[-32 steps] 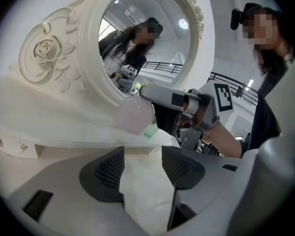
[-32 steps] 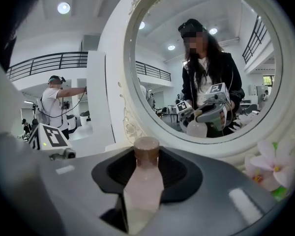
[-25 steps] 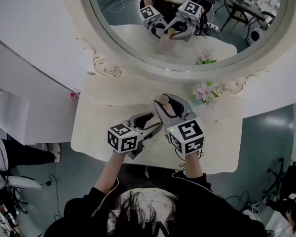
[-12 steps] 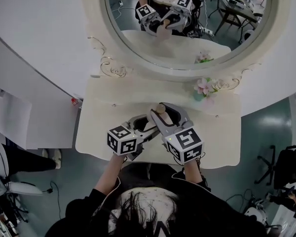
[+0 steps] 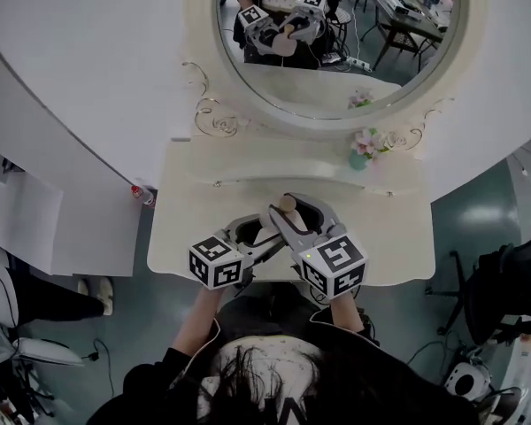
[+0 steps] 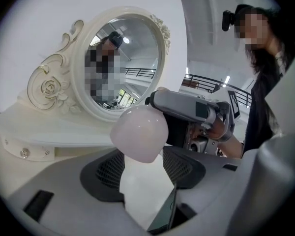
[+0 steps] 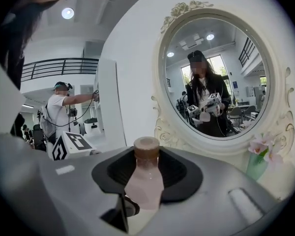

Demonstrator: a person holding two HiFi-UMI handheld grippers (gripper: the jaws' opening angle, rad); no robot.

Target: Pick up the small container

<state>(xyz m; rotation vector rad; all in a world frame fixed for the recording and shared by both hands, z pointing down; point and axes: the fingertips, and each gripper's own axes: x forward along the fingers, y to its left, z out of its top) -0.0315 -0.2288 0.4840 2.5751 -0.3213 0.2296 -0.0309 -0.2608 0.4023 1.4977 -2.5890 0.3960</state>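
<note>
We saw a pale dressing table [image 5: 380,237] from above, with one oval mirror [image 5: 336,87] at 12 o'clock and one vase of pink flowers [image 5: 365,146] at 1 o'clock.

Two grippers met over the middle of the table, nearly touching. The right gripper [image 5: 292,209] was closed on one small pink bottle [image 7: 145,178] with a brown cap, held upright between its pads and clear of the table. The left gripper [image 5: 267,230], at 8 o'clock from the right one, had one pale pink rounded pot [image 6: 139,132] at its tips. The pot hung in the air with a pad at each side, so we judged it gripped.

We could not tell which of the two the task meant by the small container; both were off the table.

In our judgement the pot was the likelier to fall. It was glossy, curved and caught only near the tips, so a small tilt might let it slide out. The grippers were also so close that a careless turn might knock bottle against pot. A swing towards 1 o'clock might topple the vase.

One other person [image 7: 56,109] stood far off at 9 o'clock in the right gripper view.
</note>
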